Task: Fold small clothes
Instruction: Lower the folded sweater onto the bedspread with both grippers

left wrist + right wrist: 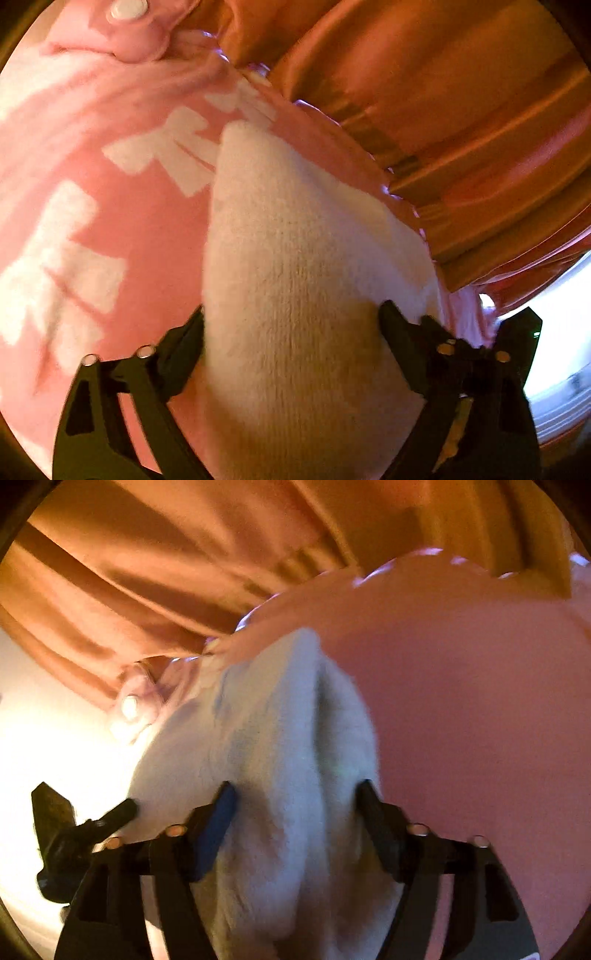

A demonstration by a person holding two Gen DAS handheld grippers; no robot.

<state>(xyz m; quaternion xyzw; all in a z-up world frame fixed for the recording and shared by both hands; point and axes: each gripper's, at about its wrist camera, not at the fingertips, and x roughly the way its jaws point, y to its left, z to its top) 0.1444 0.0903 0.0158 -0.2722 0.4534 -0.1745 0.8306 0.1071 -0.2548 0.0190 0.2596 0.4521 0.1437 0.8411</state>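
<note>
Both tongs, left [291, 325] and right [295, 801], clamped on the white sock [295, 240], long axis running straight ahead over the pink garment [122, 221].

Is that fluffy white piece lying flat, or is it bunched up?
Bunched up. The white knit piece shows a deep crease down its middle and is pinched between the right tool; the left tool grips it too.

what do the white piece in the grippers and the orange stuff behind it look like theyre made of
White piece: looks like soft knit or fleece, matte, with fine ribbed rows and a fuzzy nap. Orange drape: seems a smooth, satiny woven cloth, with long folds that catch a slight sheen.
</note>
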